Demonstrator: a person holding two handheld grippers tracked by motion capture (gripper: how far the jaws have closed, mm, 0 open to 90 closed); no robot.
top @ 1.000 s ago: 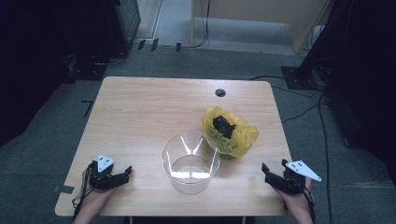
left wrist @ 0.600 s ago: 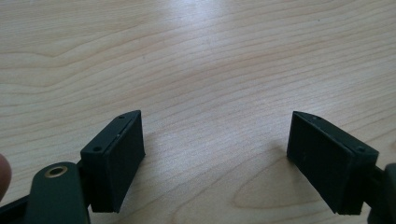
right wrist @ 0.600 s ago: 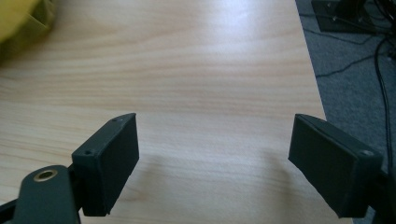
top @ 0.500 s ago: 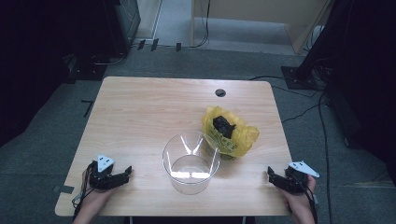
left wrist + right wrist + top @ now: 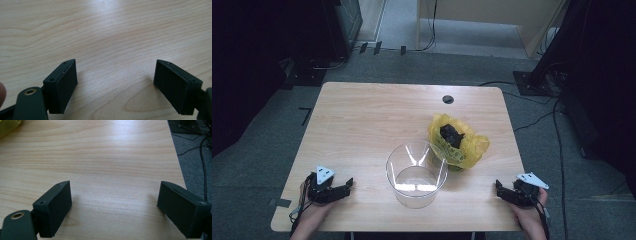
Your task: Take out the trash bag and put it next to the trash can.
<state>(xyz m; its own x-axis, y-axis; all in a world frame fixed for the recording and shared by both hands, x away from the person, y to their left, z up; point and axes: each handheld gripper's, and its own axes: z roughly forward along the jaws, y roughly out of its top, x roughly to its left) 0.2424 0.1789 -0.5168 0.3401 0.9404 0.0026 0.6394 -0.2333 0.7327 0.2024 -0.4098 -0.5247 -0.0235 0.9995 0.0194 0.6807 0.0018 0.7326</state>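
Left gripper: rested at the frame's lower left, jaws spread wide, nothing held.
Right gripper: parked at lower right, jaws wide apart, empty.
Clear bowl: set at lower centre between both grippers, within easy reach.
Yellow bag: touching the bowl's upper right; a dark item, possibly food, is seen inside.

wooden table | clear tub | yellow bag, contents unclear
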